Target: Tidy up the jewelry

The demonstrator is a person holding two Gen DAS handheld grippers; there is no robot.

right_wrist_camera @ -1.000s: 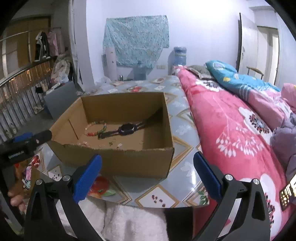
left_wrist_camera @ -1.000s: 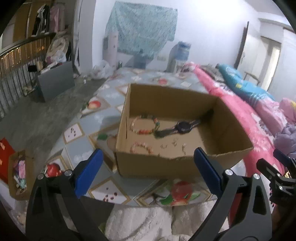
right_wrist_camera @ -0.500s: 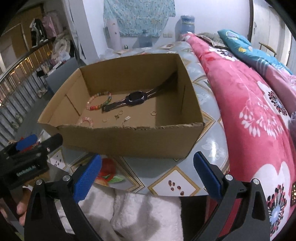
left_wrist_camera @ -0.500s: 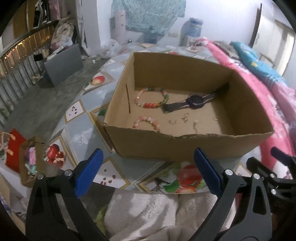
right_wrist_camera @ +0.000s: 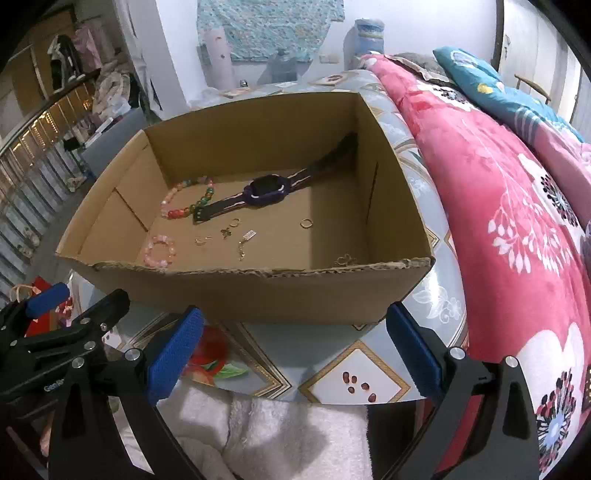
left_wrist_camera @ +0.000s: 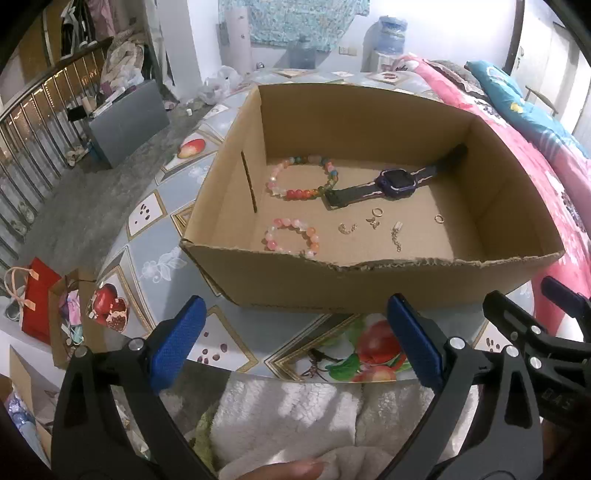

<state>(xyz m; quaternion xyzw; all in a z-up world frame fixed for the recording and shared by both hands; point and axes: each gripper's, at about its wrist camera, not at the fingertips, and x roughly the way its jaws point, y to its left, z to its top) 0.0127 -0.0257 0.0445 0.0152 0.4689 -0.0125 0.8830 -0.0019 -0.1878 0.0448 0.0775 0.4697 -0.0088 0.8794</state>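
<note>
While both blue-padded grippers, left (left_wrist_camera: pixel 295 341) and right (right_wrist_camera: pixel 293 341), hang spread apart and empty at lower frame, short of the open brown cardboard box (left_wrist_camera: pixel 373 284), clear its torn near rim before reaching the pink bead bracelet (left_wrist_camera: pixel 291 236), frame centre.

Left gripper (left_wrist_camera: pixel 295 347), right gripper (right_wrist_camera: pixel 293 350): spread wide, empty.

Landmark: table with fruit-print cloth (left_wrist_camera: pixel 147 214). Pink floral blanket (right_wrist_camera: pixel 498 206) runs along its right edge, teal pillow (right_wrist_camera: pixel 491 92) beyond that. Water jug (left_wrist_camera: pixel 391 35) and patterned wall cloth (left_wrist_camera: pixel 291 18) past the far end. Grey box (left_wrist_camera: pixel 127 120) and metal railing (left_wrist_camera: pixel 33 122) off left. Red bag (left_wrist_camera: pixel 37 299) below the near-left corner. White fleece (right_wrist_camera: pixel 280 435) at the near edge.
</note>
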